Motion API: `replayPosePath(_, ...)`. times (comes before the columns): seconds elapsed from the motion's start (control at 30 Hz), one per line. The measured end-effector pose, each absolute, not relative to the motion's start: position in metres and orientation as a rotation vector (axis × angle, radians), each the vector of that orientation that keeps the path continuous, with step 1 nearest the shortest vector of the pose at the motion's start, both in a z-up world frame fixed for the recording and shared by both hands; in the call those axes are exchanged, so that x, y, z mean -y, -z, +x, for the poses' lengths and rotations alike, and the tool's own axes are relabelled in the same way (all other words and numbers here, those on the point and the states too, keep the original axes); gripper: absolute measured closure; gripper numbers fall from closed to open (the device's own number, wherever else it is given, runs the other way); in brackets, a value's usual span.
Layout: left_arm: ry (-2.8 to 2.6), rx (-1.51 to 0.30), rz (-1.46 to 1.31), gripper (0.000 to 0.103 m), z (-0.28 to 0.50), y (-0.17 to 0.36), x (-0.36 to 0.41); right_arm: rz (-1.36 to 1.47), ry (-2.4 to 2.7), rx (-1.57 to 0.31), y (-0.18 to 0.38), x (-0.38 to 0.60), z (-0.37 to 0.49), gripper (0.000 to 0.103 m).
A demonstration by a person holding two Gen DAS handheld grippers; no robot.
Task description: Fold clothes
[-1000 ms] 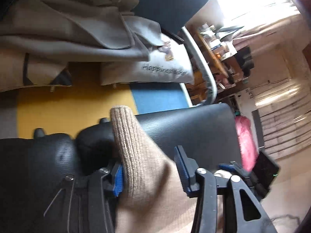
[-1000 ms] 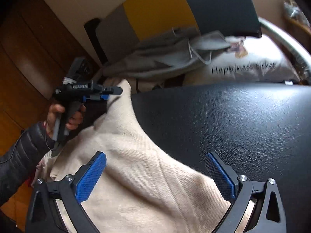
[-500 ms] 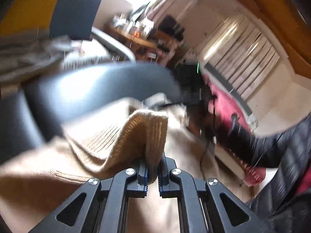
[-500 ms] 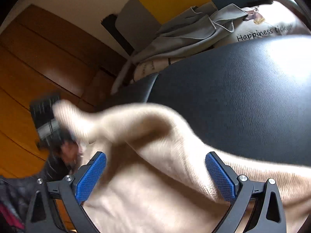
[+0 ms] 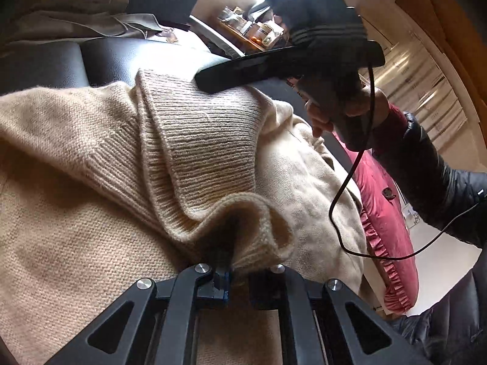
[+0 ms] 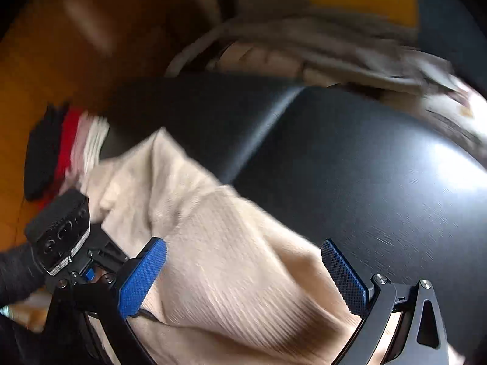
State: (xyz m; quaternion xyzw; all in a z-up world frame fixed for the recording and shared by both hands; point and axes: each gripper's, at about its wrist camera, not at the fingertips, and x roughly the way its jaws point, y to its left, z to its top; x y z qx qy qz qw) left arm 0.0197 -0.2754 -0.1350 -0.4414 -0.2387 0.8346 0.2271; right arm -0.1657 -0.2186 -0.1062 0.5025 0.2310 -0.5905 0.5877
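Observation:
A beige knit sweater [image 5: 197, 152] lies bunched on a black leather seat [image 5: 121, 57]. My left gripper [image 5: 237, 276] is shut on a fold of its ribbed edge, and the knit bulges up just past the pads. A person's hand [image 5: 334, 115] holds the right gripper's handle over the sweater's far side. In the right wrist view, my right gripper [image 6: 243, 273] stands open low over the sweater [image 6: 228, 243], nothing pinched between its blue pads. The left gripper [image 6: 91, 273] shows at the lower left, at the cloth's edge.
Grey garments [image 5: 91, 24] are heaped at the back of the seat [image 6: 365, 182]. A red ruffled cushion [image 5: 383, 213] lies off the seat's right side. Folded clothes [image 6: 76, 146] are stacked at the left. A black cable [image 5: 344, 197] hangs from the right handle.
My left gripper closed on the ribbed edge and carried it across the sweater toward the right hand. The right gripper swung sideways over the cloth and stayed open.

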Motion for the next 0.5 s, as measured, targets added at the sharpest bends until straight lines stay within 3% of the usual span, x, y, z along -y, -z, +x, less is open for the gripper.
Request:
replayPosePath(0.03,-2.301,0.667,-1.216,0.096,0.02,0.135,0.276,1.173,1.361,-0.579,0.111,0.223,-0.161,0.001)
replayPosePath(0.07,-2.303,0.676,-1.217,0.096,0.021,0.136,0.277,1.181,1.345,-0.621,0.116,0.227,-0.156,0.011)
replayPosePath(0.1,-2.304,0.685,-1.218,0.096,0.021,0.136,0.278,1.192,1.345,-0.65,0.12,0.226,-0.154,0.024)
replayPosePath(0.13,-2.305,0.696,-1.218,0.096,0.022,0.136,0.279,1.2,1.359,-0.666,0.121,0.222,-0.153,0.056)
replayPosePath(0.2,-2.308,0.715,-1.221,0.096,0.023,0.137,0.281,1.191,1.398,-0.68,0.118,0.211,-0.151,0.072)
replayPosePath(0.27,-2.325,0.726,-1.228,0.096,0.024,0.135,0.282,1.142,1.447,-0.729,0.111,0.198,-0.144,0.083)
replayPosePath(0.5,-2.578,0.694,-1.131,0.096,-0.017,0.094,0.311,0.925,1.73,-0.837,0.076,0.169,-0.143,0.089)
